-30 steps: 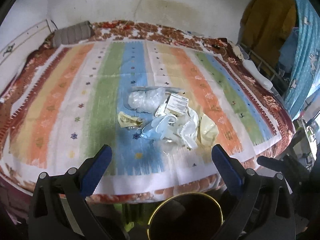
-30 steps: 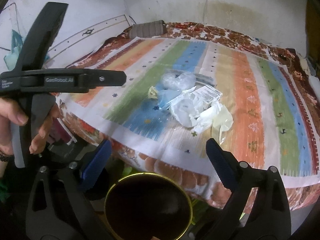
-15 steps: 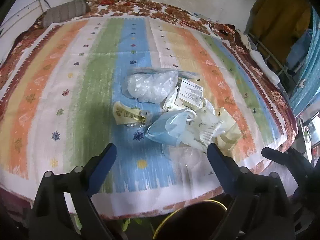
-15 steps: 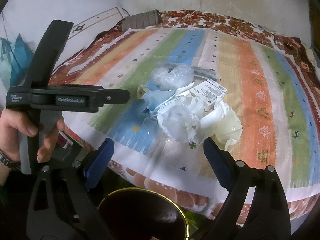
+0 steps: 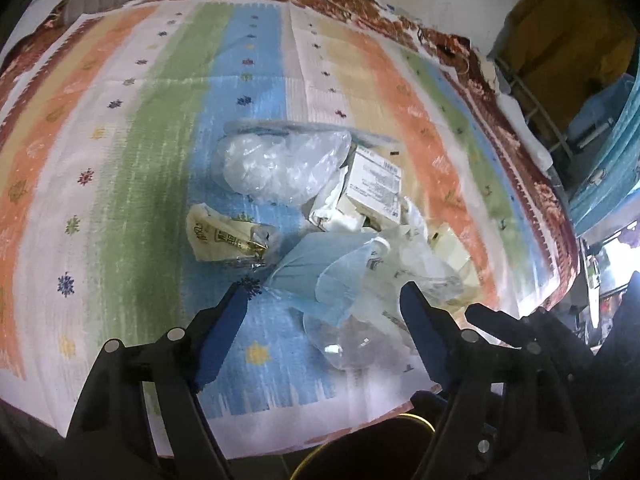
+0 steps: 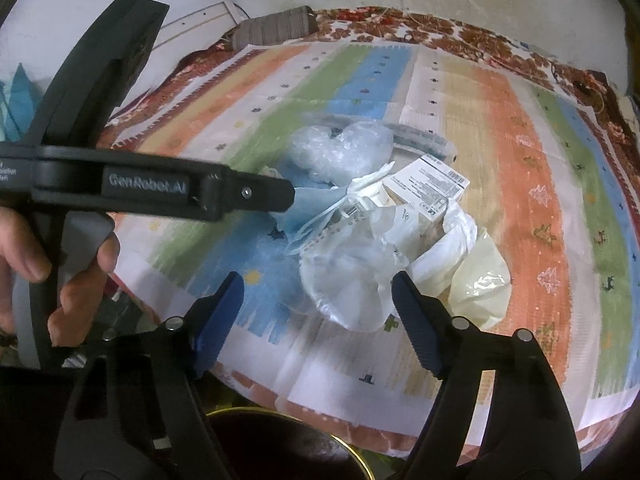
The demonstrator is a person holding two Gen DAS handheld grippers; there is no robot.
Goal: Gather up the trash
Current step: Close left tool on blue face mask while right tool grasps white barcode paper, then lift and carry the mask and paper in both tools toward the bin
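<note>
A pile of trash lies on the striped bedspread (image 5: 132,184): a clear plastic bag (image 5: 280,164), a white carton (image 5: 374,184), a yellow wrapper (image 5: 224,238), a blue face mask (image 5: 304,276) and a clear plastic cup (image 5: 352,344). My left gripper (image 5: 324,292) hangs over the mask, its jaws closing with the mask between them but not touched. My right gripper (image 6: 318,280) straddles crumpled white plastic (image 6: 348,284), jaws closing, pads clear of it. A cream bag (image 6: 480,280) lies right of it. A hand (image 6: 24,256) holds the left gripper's handle.
A dark bin with a gold rim (image 6: 280,411) stands below the bed's near edge, also partly seen as the bin rim (image 5: 416,425). A grey pillow (image 6: 276,28) lies at the bed's far side by the wall. Yellow and blue cloth (image 5: 560,40) hangs at the right.
Both grippers have come down and forward from above the bin to the trash pile. Their jaws have narrowed. The pile now looks much larger, and the bin has slid toward the bottom edge.
</note>
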